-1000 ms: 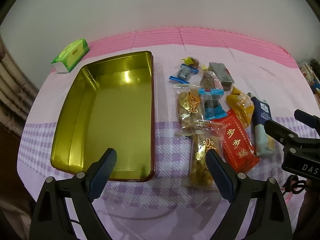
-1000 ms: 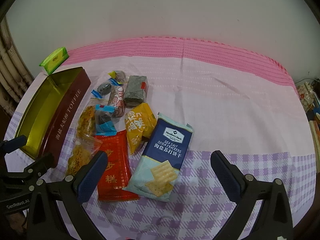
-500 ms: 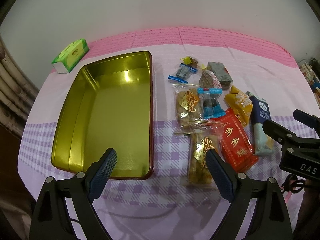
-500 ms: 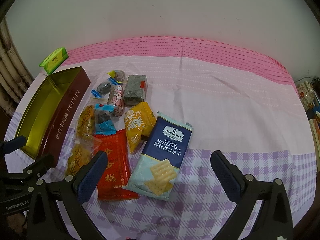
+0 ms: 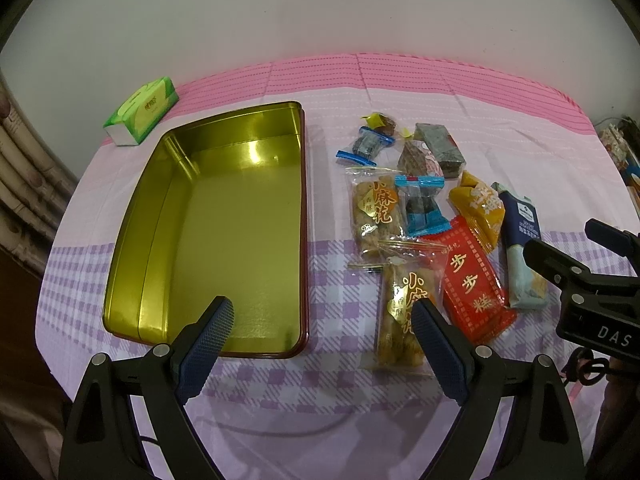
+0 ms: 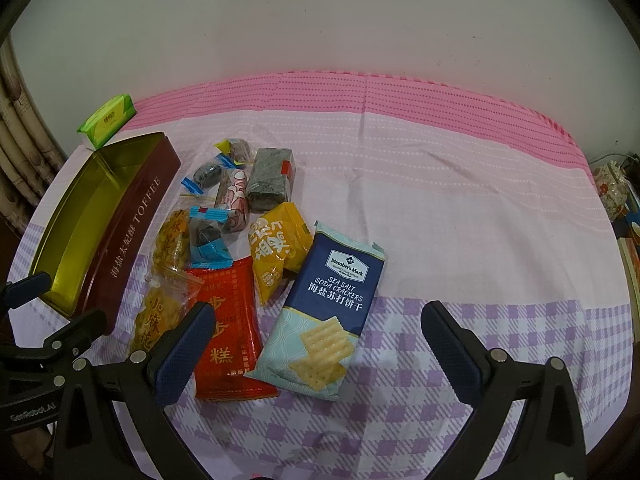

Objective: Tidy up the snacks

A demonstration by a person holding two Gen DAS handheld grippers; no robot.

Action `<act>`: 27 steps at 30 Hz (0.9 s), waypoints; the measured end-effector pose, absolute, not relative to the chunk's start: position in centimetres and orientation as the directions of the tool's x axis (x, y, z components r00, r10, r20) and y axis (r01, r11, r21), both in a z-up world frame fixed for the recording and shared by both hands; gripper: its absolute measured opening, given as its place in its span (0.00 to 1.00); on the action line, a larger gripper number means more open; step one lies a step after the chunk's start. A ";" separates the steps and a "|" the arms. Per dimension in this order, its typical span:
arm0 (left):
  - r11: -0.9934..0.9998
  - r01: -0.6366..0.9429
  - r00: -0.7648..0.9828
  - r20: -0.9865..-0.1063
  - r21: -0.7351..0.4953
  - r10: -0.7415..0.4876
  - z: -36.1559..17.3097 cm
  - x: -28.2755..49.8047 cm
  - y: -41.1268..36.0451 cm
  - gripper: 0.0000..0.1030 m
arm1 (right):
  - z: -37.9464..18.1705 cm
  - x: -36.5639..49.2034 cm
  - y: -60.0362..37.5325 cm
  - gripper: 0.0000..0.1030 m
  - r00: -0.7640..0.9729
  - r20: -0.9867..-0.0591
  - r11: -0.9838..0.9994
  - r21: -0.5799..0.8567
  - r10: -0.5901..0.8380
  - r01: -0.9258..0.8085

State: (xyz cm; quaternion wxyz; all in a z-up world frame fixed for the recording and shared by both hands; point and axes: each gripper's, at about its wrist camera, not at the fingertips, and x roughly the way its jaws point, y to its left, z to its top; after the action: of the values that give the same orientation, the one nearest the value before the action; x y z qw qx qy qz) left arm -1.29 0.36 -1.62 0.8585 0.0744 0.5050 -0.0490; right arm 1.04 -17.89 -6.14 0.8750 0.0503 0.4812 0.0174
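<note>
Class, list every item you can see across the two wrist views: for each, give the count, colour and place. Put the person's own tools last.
Rectangular metal tin: one, gold inside, dark red outside, empty, left of the snacks.
Soda cracker pack: one, navy and pale blue, rightmost of the pile.
Flat red foil packet: one, gold characters, beside the crackers.
Yellow pillow packet: one, behind the red packet.
Clear bags of fried twists: two, golden, nearest the tin.
Blue-ended wrapped sweets: two, mid-pile.
Grey-green wrapped block: one, at the far end.
Green tissue pack: one, behind the tin.
Tablecloth: one, pink and lilac check.
Left gripper: open, empty.
Right gripper: open, empty.
</note>
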 end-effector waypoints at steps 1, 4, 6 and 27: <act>0.984 0.159 0.485 -0.875 0.077 -0.010 -1.6 -1.3 0.3 0.88 | -6.2 1.0 -17.9 0.99 0.536 -0.841 0.994 0.104 0.078 0.019; 0.984 0.158 0.485 -0.874 0.077 -0.010 -1.6 -1.3 0.3 0.88 | -6.2 1.0 -17.9 0.99 0.534 -0.842 0.994 0.105 0.078 0.019; 0.984 0.157 0.485 -0.875 0.078 -0.008 -1.6 -1.3 0.4 0.88 | -6.2 1.0 -17.9 0.99 0.534 -0.842 0.994 0.104 0.077 0.020; 0.985 0.160 0.490 -0.872 0.069 -0.018 -1.5 -1.2 0.0 0.88 | -6.8 1.4 -18.1 0.99 0.514 -0.854 0.993 0.110 0.076 0.035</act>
State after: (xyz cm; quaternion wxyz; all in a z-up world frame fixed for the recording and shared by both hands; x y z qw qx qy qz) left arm -1.24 0.05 -1.53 0.8602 0.0703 0.5025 -0.0517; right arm 1.38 -18.05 -6.81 0.8682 0.0566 0.4928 0.0119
